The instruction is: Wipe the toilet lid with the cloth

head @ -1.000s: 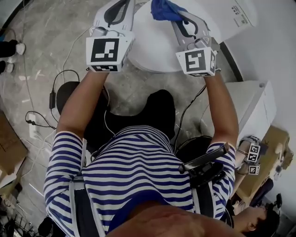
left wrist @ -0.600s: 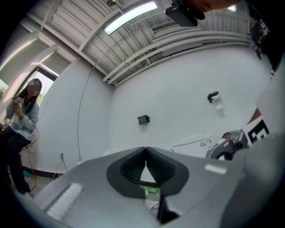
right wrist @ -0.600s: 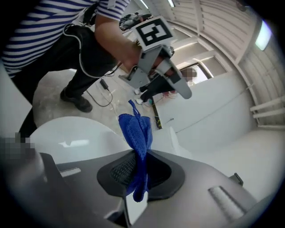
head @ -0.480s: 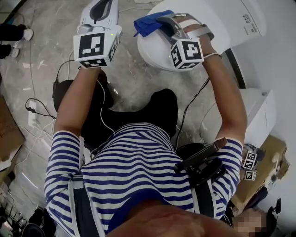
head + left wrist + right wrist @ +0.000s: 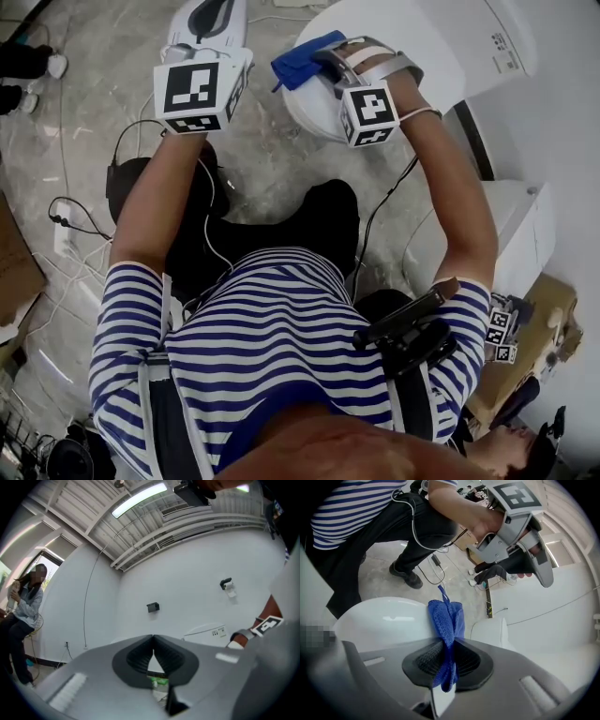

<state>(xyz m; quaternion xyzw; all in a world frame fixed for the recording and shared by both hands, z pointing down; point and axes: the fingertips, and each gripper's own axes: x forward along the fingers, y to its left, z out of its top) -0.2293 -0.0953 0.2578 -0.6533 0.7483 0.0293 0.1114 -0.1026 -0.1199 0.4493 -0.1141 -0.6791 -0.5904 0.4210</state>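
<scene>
Nearest to us, we are looking steeply down our own striped shirt (image 5: 272, 328) to a grey floor (image 5: 94, 169) crossed by loose cables (image 5: 66, 246). Both our arms are reaching forward, each hand carrying a gripper with a marker cube.

The left gripper (image 5: 153, 640) is hanging over the floor, just left of the toilet and not touching it. It is pointing up and away toward a white wall. Its jaws are pressed together at the tips, and nothing is between them.

The right gripper (image 5: 323, 56) is reaching in from the right, across the near part of the toilet lid (image 5: 412, 28). Its jaws are pinching a blue cloth (image 5: 300, 61), which is bunched into a fold and sticking out past the tips. The cloth is sitting at the near left edge of the lid. From the right gripper view it looks to be on or just above the white surface, but we cannot tell whether it is pressing down.

The lid is closed, white and glossy, with no streaks or wet marks showing. We are judging that the wipe is at the near left rim. The middle, right side and far part of the lid most likely remain to be covered.
</scene>
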